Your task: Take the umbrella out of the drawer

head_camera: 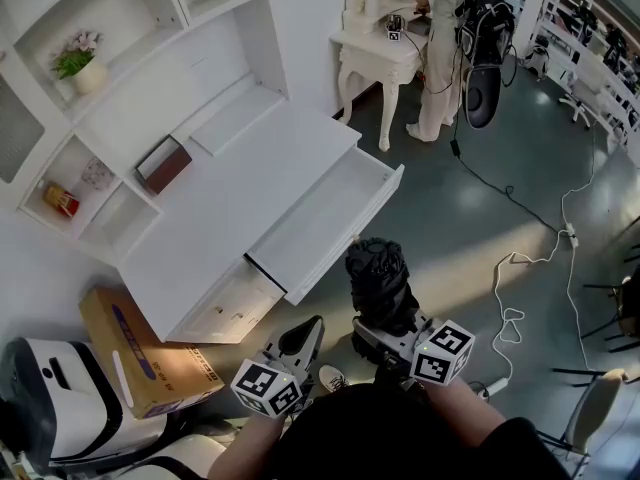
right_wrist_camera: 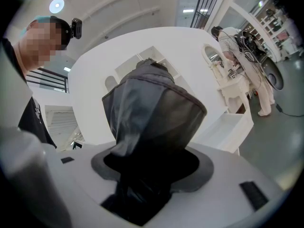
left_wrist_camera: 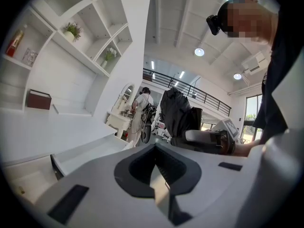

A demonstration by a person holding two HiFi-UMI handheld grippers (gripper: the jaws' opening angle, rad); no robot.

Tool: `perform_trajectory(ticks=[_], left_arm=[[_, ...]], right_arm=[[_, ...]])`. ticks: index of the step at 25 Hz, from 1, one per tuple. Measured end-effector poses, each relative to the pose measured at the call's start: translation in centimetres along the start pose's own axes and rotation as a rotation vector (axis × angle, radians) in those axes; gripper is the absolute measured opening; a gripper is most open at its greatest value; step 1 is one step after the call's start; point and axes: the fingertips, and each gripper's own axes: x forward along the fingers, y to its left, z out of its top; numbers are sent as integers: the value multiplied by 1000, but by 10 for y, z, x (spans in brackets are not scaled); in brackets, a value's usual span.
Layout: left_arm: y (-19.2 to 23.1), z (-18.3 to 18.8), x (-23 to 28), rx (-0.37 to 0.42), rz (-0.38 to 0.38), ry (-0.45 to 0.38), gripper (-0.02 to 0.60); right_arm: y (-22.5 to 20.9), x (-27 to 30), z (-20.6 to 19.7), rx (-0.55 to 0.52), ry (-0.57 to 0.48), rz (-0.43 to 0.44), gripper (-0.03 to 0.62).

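Umbrella (head_camera: 378,283) held upright in the right claw (head_camera: 385,330)

White tabletop (head_camera: 230,208) beneath white shelves, its drawer (head_camera: 345,243) standing open over a grey floor (head_camera: 470,218) in a bright room. The umbrella is black, folded, its fabric crumpled. It sits outside the drawer, above the floor. The right claw clamps its lower end. The left claw (head_camera: 305,334), just beside it, is closed on nothing.

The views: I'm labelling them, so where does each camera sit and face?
Head view: on the person's head, looking down at the open drawer; left hand-held gripper, right hand-held gripper show.
Left gripper view: rides the left one, facing the shelves; its shut jaws show.
Right gripper view: rides the right one, looking along the clamped umbrella.
Shared: all show umbrella and drawer.
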Motion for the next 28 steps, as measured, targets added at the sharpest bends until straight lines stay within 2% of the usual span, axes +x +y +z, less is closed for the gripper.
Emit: perform_trajectory(ticks=[28], left_arm=[[-5, -8, -19, 14, 1, 3, 3]], right_arm=[[17, 5, -14, -35, 18, 21, 249]])
